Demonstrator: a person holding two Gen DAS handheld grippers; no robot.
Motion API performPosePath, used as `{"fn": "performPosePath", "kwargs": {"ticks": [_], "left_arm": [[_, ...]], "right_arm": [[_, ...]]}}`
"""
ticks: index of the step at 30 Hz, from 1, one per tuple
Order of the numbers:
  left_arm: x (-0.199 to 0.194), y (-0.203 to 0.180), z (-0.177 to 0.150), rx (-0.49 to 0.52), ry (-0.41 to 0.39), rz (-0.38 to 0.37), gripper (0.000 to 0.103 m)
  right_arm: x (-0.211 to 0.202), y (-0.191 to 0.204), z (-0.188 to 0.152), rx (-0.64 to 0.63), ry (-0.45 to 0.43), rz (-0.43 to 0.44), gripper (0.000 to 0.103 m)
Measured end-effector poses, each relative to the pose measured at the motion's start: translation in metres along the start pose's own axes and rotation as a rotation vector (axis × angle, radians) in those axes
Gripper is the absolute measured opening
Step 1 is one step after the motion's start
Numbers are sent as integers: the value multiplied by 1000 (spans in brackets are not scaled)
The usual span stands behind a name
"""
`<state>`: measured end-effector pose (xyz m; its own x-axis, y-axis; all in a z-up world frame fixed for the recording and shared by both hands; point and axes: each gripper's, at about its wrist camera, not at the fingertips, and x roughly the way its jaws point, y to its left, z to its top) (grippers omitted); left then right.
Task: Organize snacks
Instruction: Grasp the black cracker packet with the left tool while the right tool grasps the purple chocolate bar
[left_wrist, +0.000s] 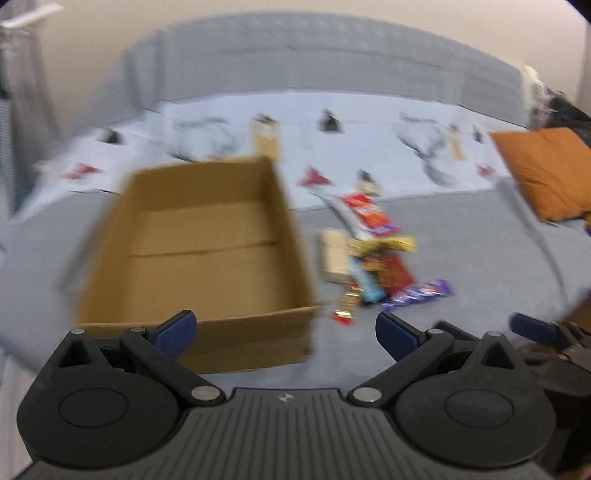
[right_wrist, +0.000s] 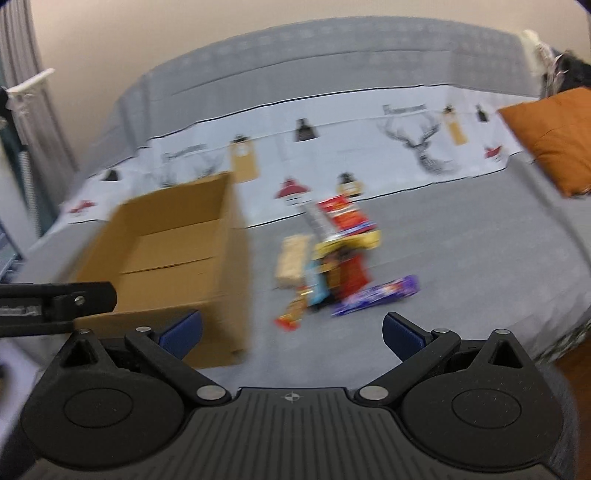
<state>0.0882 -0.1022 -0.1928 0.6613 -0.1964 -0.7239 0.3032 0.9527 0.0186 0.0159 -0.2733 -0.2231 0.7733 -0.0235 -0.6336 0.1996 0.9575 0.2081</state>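
The wide grey-covered bed (right_wrist: 461, 258) carries everything here, with a grey padded headboard (right_wrist: 332, 55) behind and a pale printed sheet with stag drawings (right_wrist: 417, 147) across its far part. On it stands the open brown cardboard box (left_wrist: 207, 251), which looks empty inside. Just beside the box, on its right, lies the heap of wrapped snacks (right_wrist: 332, 266): a red packet, a beige bar, a yellow-gold wrapper, a blue bar, and a long purple-wrapped bar (right_wrist: 376, 295) at the near edge. An orange cushion (right_wrist: 554, 140) sits well off to the right.

The left gripper (left_wrist: 286, 328) and the right gripper (right_wrist: 291, 330) both hang short of the pile with fingers spread wide, holding nothing. I judge the sorting hasn't started yet: nothing is in the box. The next move calls for reaching to the pile, likely for the purple bar, which lies nearest and free. The wrappers overlap, so a pinch could drag a neighbour along. Both views are blurred.
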Motion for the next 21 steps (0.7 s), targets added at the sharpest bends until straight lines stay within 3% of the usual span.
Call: {"fn": "performPosePath", "kwargs": {"ticks": [2, 6, 8, 11, 13, 15, 17, 19, 21], "left_arm": [[26, -17, 6, 17, 25, -38, 103], [77, -55, 20, 71, -1, -81, 103], [108, -66, 25, 60, 32, -125, 102], [153, -77, 33, 56, 104, -169, 89], [180, -87, 36, 87, 124, -163, 84], [205, -92, 38, 108, 140, -170, 71], [225, -97, 41, 145, 149, -236, 59], [244, -102, 45, 160, 158, -298, 58], [263, -103, 51, 133, 217, -339, 57]], "right_arm": [[17, -26, 1, 25, 9, -8, 103], [53, -85, 0, 193, 34, 36, 102], [72, -105, -3, 221, 51, 34, 102], [99, -129, -8, 263, 83, 40, 95], [120, -144, -10, 318, 127, 84, 84], [140, -158, -10, 378, 156, 132, 66], [156, -166, -9, 414, 168, 160, 65], [173, -175, -8, 470, 176, 191, 63], [190, -180, -6, 509, 197, 202, 63]]}}
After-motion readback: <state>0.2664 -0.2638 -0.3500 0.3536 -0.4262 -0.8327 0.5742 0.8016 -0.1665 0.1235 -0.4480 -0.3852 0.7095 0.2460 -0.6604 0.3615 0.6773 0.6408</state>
